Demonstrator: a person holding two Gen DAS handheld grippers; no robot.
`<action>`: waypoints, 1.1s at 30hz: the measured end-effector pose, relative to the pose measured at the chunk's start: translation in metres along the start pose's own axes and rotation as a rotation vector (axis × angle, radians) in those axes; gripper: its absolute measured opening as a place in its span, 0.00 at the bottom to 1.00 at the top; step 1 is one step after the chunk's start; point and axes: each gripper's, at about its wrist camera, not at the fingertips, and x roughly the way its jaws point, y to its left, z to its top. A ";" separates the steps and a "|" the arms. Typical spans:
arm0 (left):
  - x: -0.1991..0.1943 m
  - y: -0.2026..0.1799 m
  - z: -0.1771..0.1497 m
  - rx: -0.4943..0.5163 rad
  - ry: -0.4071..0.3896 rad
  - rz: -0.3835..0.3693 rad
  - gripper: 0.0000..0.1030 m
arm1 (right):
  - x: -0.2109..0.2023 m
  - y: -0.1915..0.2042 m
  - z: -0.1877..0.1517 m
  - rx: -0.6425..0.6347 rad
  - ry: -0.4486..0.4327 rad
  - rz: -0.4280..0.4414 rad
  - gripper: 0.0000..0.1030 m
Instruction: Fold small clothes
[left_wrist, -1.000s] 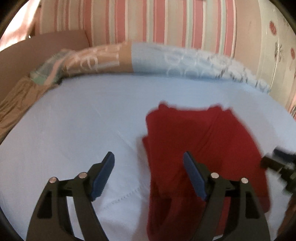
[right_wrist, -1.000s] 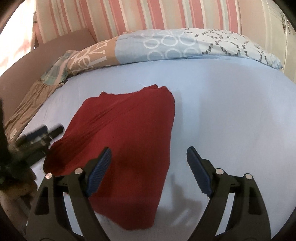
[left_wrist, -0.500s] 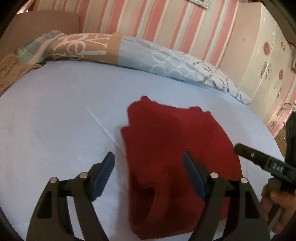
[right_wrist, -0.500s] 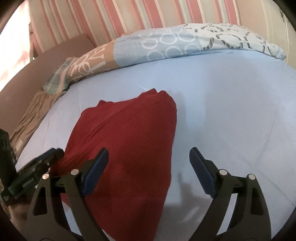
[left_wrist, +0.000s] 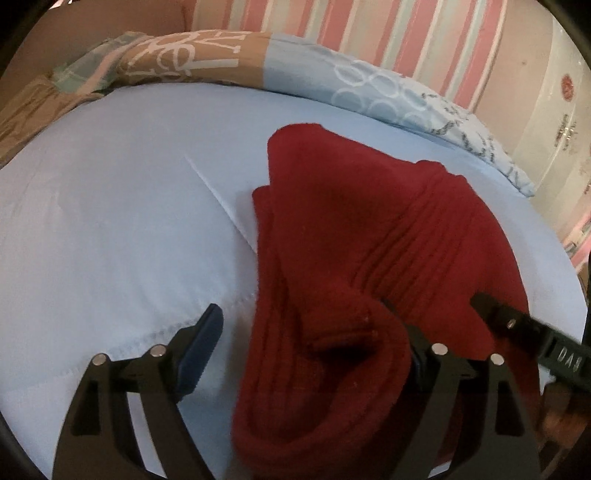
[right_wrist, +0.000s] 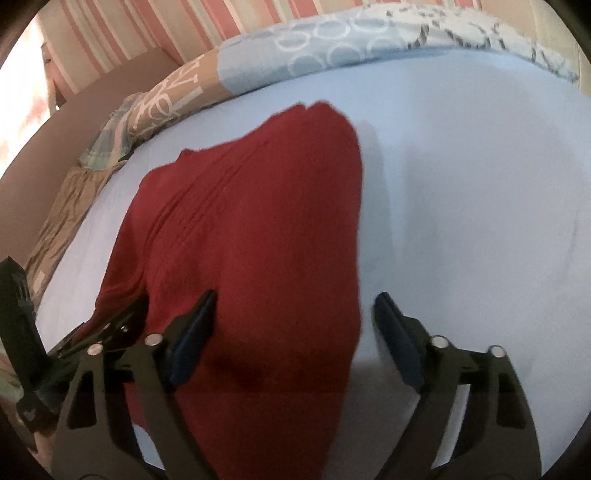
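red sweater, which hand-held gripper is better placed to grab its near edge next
Left, probably: the left hand-held gripper straddles the red sweater at its raised near fold, jaws opening. The right hand-held gripper covers only flat cloth.

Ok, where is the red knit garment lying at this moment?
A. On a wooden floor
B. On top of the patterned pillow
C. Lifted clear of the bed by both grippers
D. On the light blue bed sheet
D: the red knit garment lies flat on the light blue bed sheet, short of the patterned pillow.

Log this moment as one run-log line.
stage: reaching | red garment: part-folded on blue sheet | left hand-held gripper: opening, straddles near cuff | right hand-held gripper: closing, straddles right edge, no pinch yet
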 end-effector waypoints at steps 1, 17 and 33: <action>0.001 -0.001 -0.001 -0.011 0.000 0.005 0.77 | 0.001 0.003 -0.001 -0.010 -0.006 -0.009 0.70; -0.023 -0.022 0.003 0.004 -0.063 -0.020 0.36 | -0.024 0.026 0.006 -0.127 -0.095 -0.047 0.45; -0.106 -0.138 0.048 0.134 -0.214 -0.123 0.36 | -0.166 -0.012 0.053 -0.218 -0.320 -0.117 0.44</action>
